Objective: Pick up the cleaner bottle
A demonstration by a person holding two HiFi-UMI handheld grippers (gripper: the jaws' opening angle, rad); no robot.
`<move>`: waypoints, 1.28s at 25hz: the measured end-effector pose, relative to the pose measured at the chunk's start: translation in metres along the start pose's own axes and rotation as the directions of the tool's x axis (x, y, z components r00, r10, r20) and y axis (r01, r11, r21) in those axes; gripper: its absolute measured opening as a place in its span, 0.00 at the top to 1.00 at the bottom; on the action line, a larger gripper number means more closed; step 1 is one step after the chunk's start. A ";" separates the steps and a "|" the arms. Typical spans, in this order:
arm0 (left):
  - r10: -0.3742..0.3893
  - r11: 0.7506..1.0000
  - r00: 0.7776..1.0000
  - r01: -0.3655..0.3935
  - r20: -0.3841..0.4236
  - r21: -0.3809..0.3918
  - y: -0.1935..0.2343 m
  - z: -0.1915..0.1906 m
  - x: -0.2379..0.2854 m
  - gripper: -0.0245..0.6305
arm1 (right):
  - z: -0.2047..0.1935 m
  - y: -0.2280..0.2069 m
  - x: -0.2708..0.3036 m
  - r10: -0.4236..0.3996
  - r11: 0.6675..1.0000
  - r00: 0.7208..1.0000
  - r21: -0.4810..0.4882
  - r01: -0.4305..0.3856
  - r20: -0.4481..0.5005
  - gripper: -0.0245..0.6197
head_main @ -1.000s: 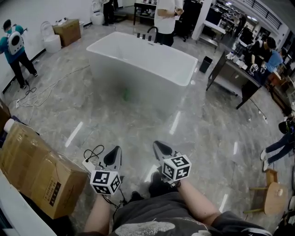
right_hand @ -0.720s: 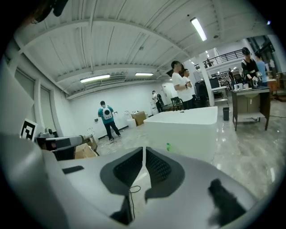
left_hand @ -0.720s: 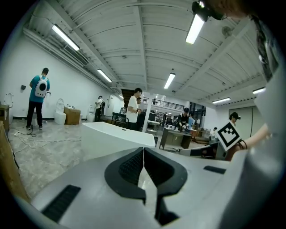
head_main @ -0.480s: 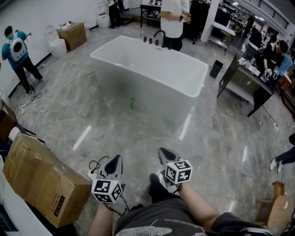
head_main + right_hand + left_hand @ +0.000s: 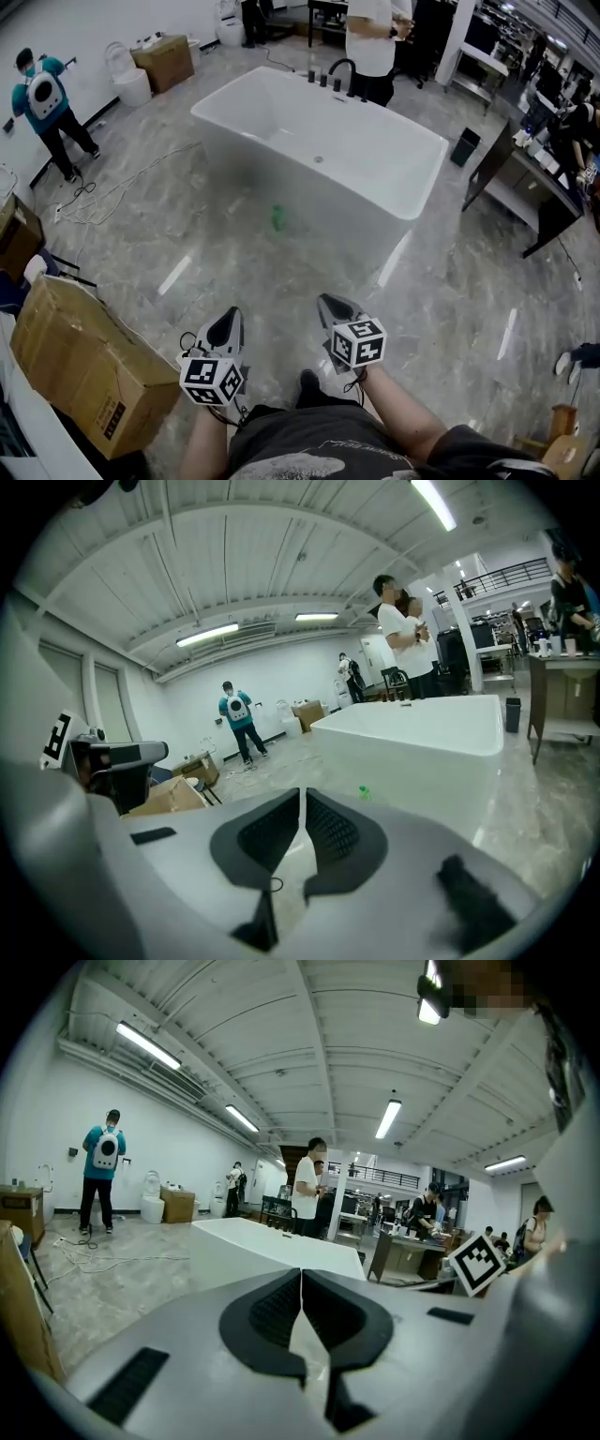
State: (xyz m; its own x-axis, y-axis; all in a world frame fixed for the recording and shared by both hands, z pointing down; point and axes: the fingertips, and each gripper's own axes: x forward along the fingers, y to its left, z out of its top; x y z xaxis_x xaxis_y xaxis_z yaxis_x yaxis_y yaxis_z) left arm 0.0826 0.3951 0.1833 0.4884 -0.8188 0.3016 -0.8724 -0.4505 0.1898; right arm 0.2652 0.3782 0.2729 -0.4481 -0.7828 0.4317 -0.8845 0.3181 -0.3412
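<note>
step in hand looks like the approach. cleaner bottle [image 5: 277, 217] stands on the floor [image 5: 441, 291] just beside the near wall of the bathtub [image 5: 328, 211], well ahead of both grippers. left gripper [image 5: 230, 319] and right gripper [image 5: 330, 306] are both clenched, pads together, nothing between them. to do it well: close in, get low, open one gripper before reaching, and come in level at the body from the open floor side so the tub wall doesn't block the jaws. bottle: small, green, seems upright; too small here to read shape or label. probably light, could tip if nudged.
</note>
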 end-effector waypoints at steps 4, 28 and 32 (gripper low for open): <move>0.029 0.999 1.000 -0.029 -0.001 0.018 0.002 0.009 0.019 0.94 | 0.008 -0.022 0.011 0.010 1.000 1.000 0.016 -0.010 -0.003 0.91; -0.090 0.995 0.996 0.090 -0.022 0.035 0.165 0.061 0.181 0.94 | 0.069 -0.061 0.172 -0.200 0.975 0.980 0.098 0.200 -0.013 0.91; -0.122 0.992 0.991 0.123 -0.059 0.016 0.224 0.075 0.214 0.94 | 0.074 -0.055 0.217 -0.280 0.943 0.959 0.175 0.283 -0.044 0.91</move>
State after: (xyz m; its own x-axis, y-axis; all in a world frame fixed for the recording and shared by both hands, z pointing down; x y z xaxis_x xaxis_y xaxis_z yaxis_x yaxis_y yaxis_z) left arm -0.0100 0.0927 0.2206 0.5912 -0.7356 0.3307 -0.8060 -0.5534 0.2100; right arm 0.2259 0.1514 0.3234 -0.1882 -0.8161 0.5464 -0.9382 -0.0151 -0.3457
